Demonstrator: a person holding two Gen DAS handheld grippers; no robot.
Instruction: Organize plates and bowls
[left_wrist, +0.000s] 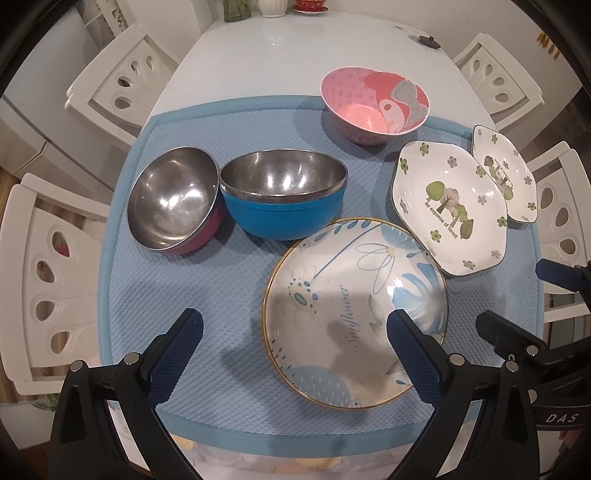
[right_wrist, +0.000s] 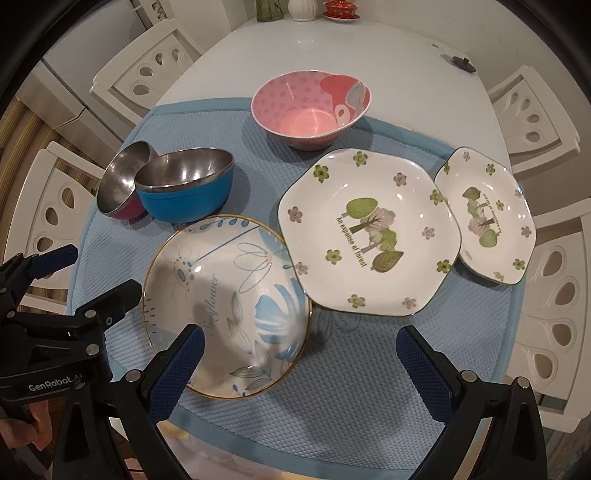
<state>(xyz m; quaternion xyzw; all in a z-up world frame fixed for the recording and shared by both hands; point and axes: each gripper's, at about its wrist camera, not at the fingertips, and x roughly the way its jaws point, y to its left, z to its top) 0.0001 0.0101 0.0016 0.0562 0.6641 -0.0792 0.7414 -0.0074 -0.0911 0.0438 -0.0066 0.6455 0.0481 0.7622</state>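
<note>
Both wrist cams – above, share mat (left_wrist: 229, 288)

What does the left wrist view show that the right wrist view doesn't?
Only the left wrist view looks fully into the magenta steel bowl. Only the right wrist view shows the whole small forest plate and bare mat between the right claw fingers. Both show the open left claw, blue bowl, pink bowl, sunflower plate and large forest plate.

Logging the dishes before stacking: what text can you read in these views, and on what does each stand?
"Sunflower": round blue-flower plate.
"An expanse of forest": large hexagonal plate.
Small hexagonal plate: similar line, too small to read.
"GenRobot.AI": left gripper body, last letters partly hidden.
"DAS": right gripper body.
</note>
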